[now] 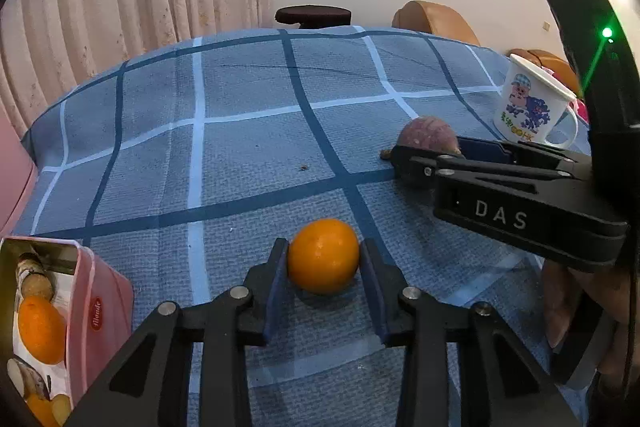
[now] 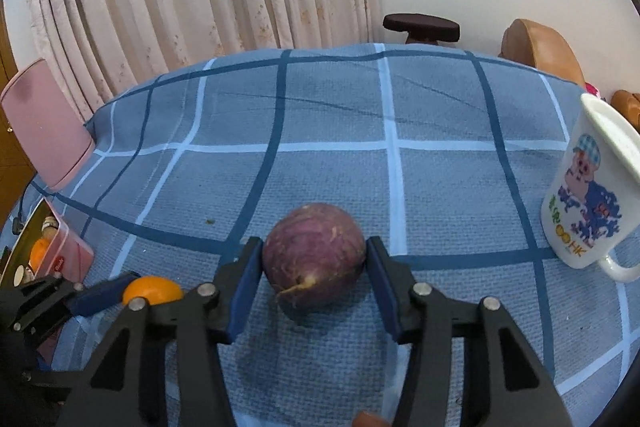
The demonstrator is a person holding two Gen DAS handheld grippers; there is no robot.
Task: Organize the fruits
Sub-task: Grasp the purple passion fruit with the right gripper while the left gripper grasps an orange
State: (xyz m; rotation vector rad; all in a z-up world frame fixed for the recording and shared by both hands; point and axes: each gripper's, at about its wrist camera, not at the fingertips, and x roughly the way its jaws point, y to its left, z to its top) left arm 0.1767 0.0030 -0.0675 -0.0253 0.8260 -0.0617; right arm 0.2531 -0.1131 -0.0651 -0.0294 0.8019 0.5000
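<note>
fruit partly sorted: pink tin (image 1: 100, 291) holds some. left gripper (image 1: 324, 259) clamped on orange (image 1: 323, 256), right gripper (image 2: 314, 259) on purple fruit (image 2: 314, 259), both beside tin, unplaced.

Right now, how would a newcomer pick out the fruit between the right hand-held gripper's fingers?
On the blue checked tablecloth, look left of the white cartoon mug. Between the right hand-held gripper pads sits a round purple fruit with a dry stem; the nearby orange is bright and smooth.
</note>
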